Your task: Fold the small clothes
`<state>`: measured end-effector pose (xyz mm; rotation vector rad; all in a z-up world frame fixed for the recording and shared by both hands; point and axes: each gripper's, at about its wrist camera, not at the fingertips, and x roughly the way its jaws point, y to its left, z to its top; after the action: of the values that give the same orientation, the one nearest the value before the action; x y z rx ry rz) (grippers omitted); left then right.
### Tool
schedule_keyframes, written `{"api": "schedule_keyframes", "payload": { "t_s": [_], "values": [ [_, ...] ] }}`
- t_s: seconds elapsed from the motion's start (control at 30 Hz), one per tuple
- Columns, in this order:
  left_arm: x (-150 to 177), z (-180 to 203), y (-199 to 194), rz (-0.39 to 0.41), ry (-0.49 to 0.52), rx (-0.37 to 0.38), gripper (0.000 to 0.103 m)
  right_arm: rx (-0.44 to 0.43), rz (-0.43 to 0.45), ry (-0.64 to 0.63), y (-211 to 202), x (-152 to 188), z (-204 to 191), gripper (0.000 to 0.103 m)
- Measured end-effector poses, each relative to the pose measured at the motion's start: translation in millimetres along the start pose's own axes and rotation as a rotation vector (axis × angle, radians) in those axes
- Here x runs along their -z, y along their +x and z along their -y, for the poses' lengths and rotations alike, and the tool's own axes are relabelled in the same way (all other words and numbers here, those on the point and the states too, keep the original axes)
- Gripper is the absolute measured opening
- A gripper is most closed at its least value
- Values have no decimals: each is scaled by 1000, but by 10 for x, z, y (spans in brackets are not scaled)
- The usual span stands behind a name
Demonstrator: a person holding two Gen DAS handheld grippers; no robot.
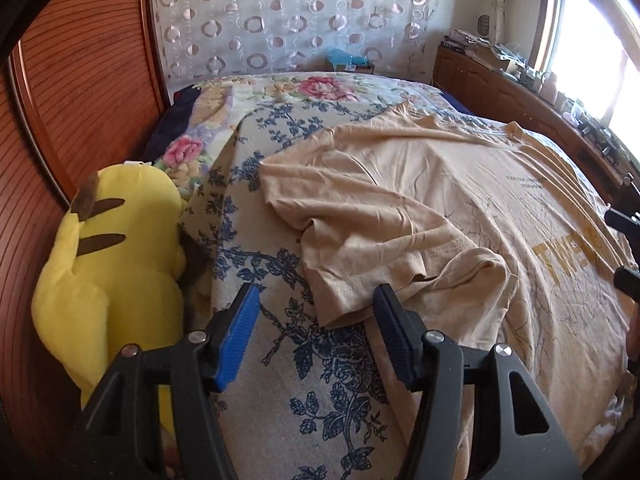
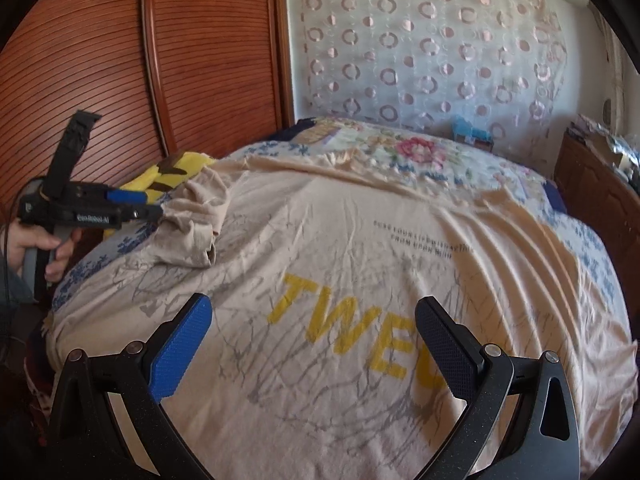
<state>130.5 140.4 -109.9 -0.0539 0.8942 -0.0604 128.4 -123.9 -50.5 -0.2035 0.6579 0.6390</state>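
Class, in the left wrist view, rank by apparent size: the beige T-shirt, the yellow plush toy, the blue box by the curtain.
1. beige T-shirt
2. yellow plush toy, enlarged by nearness
3. blue box, far away

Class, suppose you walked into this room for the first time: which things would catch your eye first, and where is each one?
First, the beige T-shirt spread across the bed, with big yellow letters on it and one sleeve folded inward. Next, the bright yellow plush toy wedged between the bed's edge and the reddish wooden wardrobe. Behind the bed hangs a sheer curtain patterned with circles.
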Motion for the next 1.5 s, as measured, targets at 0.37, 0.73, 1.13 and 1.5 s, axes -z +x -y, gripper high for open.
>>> {"api": "schedule_keyframes", "payload": {
  "t_s": [0.37,0.73,1.13,1.5],
  "values": [
    [-346,182,85,-6,50,91,0,-10,21,-9,-57,-50,-34,103],
    [-1072,804,34,77,162,99,12,6,17,19,-121,14,137,103],
    [-695,617,-108,91,136,48,59,4,21,18,-104,-36,226,101],
    [-209,227,152,4,68,-1,59,-56,23,-31,87,-285,71,88]
  ]
}}
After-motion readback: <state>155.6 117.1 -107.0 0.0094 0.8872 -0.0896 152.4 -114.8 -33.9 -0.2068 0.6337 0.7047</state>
